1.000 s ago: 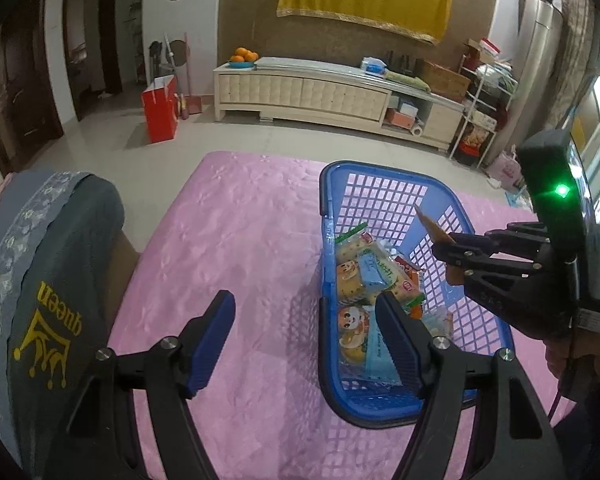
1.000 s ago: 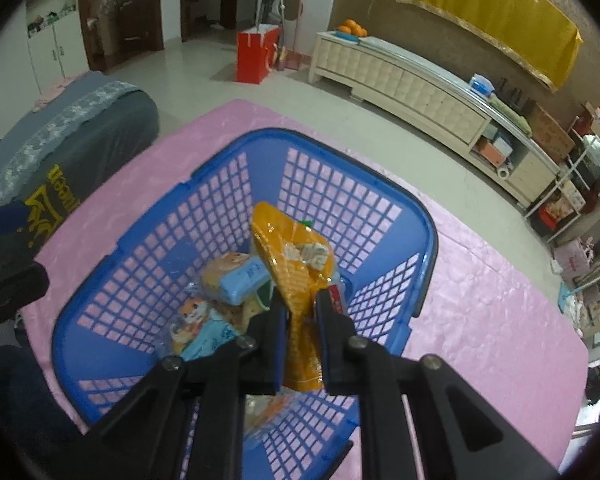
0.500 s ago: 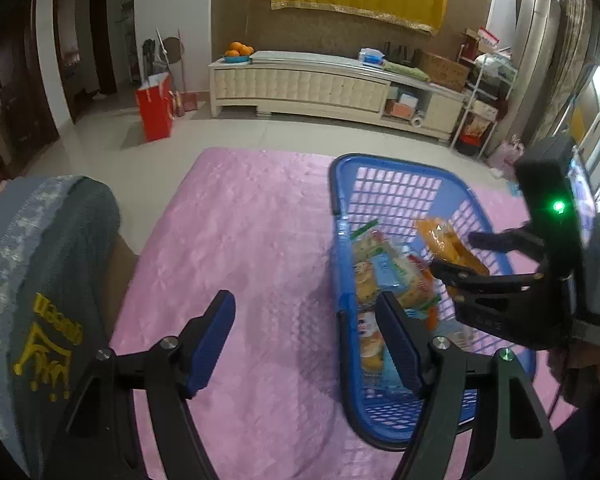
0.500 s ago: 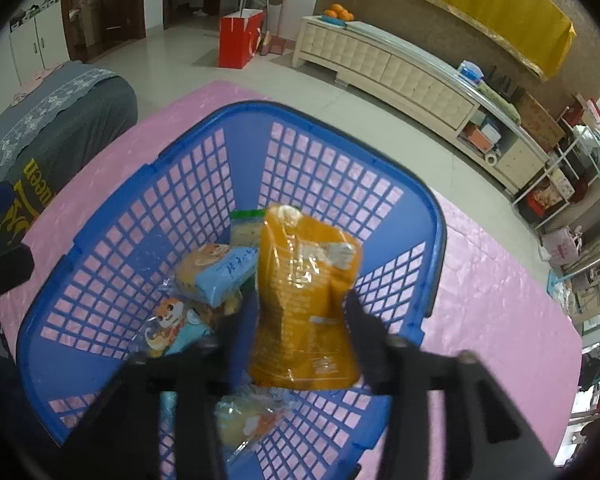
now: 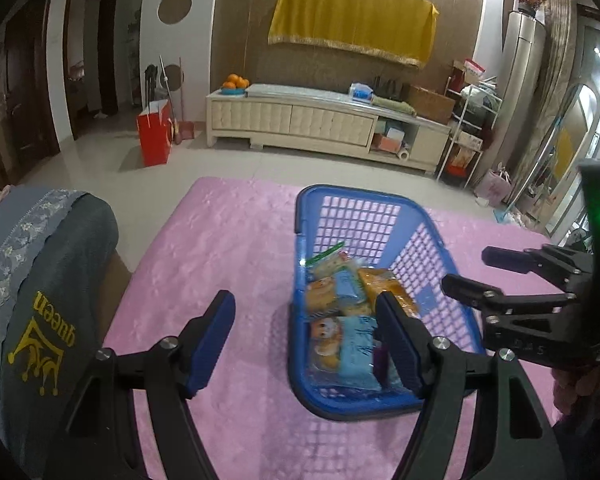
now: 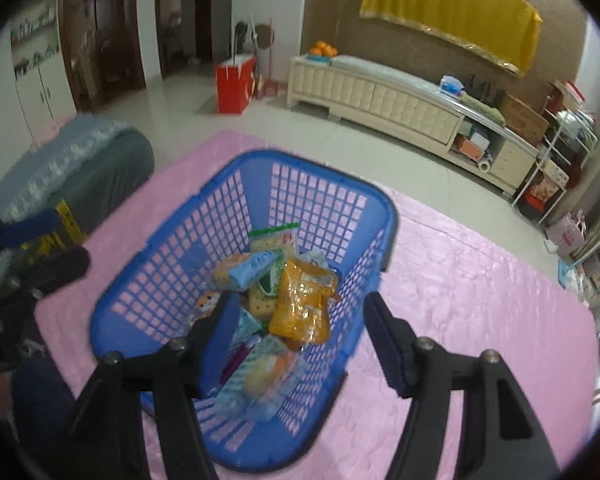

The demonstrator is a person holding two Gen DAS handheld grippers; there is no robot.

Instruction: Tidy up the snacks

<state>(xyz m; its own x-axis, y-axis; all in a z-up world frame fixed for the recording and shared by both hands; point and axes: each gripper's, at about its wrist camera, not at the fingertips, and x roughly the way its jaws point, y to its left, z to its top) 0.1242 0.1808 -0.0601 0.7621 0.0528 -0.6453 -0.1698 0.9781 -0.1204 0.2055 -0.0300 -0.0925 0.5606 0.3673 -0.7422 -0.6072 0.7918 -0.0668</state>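
A blue plastic basket point(image 5: 300, 208) point(image 6: 320, 164) stands on the pink tablecloth point(image 5: 220, 240) and holds several snack packets. An orange pouch point(image 6: 300, 304) point(image 5: 380, 280) lies loose on top of the pile, beside blue-wrapped cakes point(image 5: 356, 344) and a green-topped cracker pack point(image 6: 272, 240). My right gripper point(image 6: 296, 304) point(image 5: 468, 268) hovers over the basket's near end. Its jaws are opening, with nothing between the pads. My left gripper point(image 5: 304, 304) point(image 6: 52, 244) stays open and empty, straddling the basket's left wall from above.
A grey cushion printed "queen" point(image 5: 40, 300) lies at the table's left edge. Beyond the table are tiled floor, a red bag point(image 5: 154, 136) and a long cream cabinet point(image 5: 300, 120). Bare pink cloth point(image 6: 480, 300) spreads right of the basket.
The right gripper opened and let go of the orange pouch, which dropped onto the snacks in the basket. Both grippers drew back and rose a little.
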